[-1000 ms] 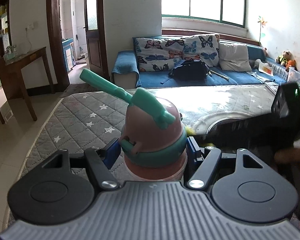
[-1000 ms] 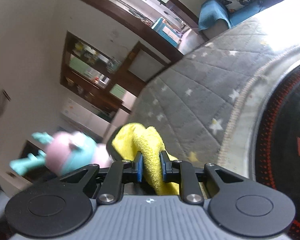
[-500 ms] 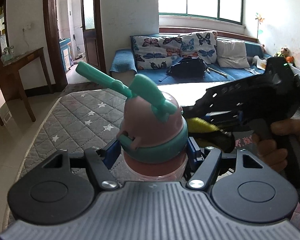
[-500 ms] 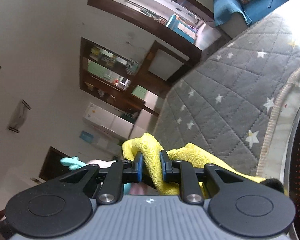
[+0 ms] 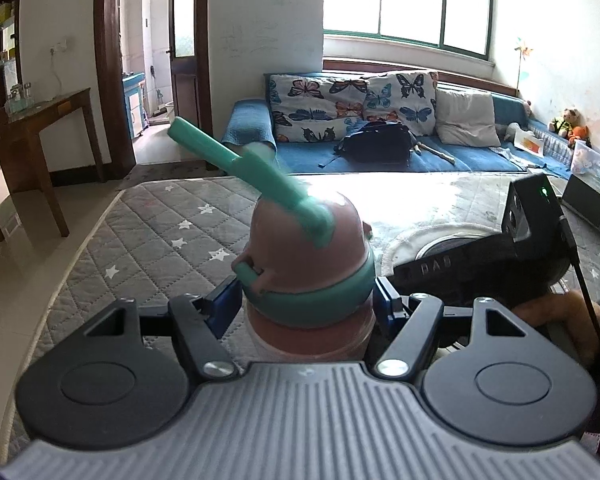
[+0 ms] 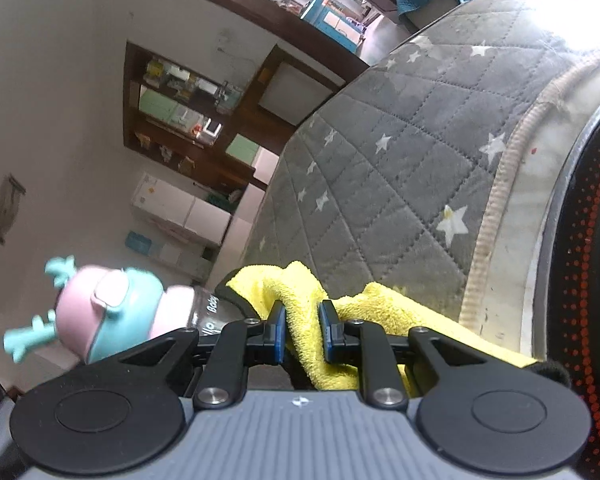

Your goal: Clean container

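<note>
My left gripper (image 5: 305,306) is shut on a child's bottle (image 5: 306,256) with a pink domed lid, a teal band and teal antler-shaped handles, held upright above the quilted mat. The bottle also shows in the right wrist view (image 6: 112,312), at the lower left, with its clear body partly behind the cloth. My right gripper (image 6: 302,332) is shut on a yellow cloth (image 6: 340,312), which lies against the bottle's lower body. The right gripper's black body shows in the left wrist view (image 5: 480,268), low at the bottle's right side.
A grey quilted mat with white stars (image 5: 160,240) covers the surface below. A round black pad with red dots (image 6: 592,240) lies at the right. A blue sofa with butterfly cushions (image 5: 360,128) stands behind, and a wooden table (image 5: 40,128) at the left.
The right gripper with the cloth has dropped from beside the lid down to the bottle's lower right. The bottle has turned slightly in the left gripper's hold.
</note>
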### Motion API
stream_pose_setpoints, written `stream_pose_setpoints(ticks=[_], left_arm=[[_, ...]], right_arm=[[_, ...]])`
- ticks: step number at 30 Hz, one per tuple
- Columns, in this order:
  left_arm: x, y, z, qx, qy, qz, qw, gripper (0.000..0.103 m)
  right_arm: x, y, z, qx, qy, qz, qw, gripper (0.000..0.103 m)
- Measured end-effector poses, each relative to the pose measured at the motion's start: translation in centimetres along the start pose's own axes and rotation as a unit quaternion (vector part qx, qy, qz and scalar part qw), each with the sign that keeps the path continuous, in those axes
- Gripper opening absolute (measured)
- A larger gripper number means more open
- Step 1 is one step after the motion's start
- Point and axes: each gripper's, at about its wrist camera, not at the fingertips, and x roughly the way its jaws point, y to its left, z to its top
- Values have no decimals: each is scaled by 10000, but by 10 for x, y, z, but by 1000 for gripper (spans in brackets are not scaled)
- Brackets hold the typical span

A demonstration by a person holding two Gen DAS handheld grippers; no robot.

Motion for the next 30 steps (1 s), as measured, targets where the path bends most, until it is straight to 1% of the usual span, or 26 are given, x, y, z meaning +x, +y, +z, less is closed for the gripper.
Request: stream_pose_setpoints(ticks=[5,11,14,16,21,24,27,29,30], left_arm=[[-4,3,-1,-29,12,11,10000,70],[-9,10,-1,-205,30,-32,9998,71],[-12,15,0,-317,24,28,9995,72],[-14,16,-1,-337,18,70,9994,76],[-20,16,-3,-389,-31,220,9990,76],[-24,12,-5,-404,-65,288,9987,76],[-28,8,-7,-446,-116,395,9982,76],[-31,6,-9,-484,-167,462,9976,76],[-33,5,-10,-472,-187,463,9976,76]], right_arm=[[-4,5,-12,-129,77,-69,9999,18],[-14,13,-28,-340,176,-107,9992,18],[-17,17,-38,-389,247,-67,9989,18],[-19,21,-44,-459,292,-57,9985,18],[-21,32,-58,-674,421,-61,9968,18],[-25,41,-66,-864,428,-130,9953,18],[-29,41,-67,-800,404,-115,9959,18],[-34,42,-66,-734,314,-110,9967,18],[-37,42,-65,-642,249,-39,9976,18]])
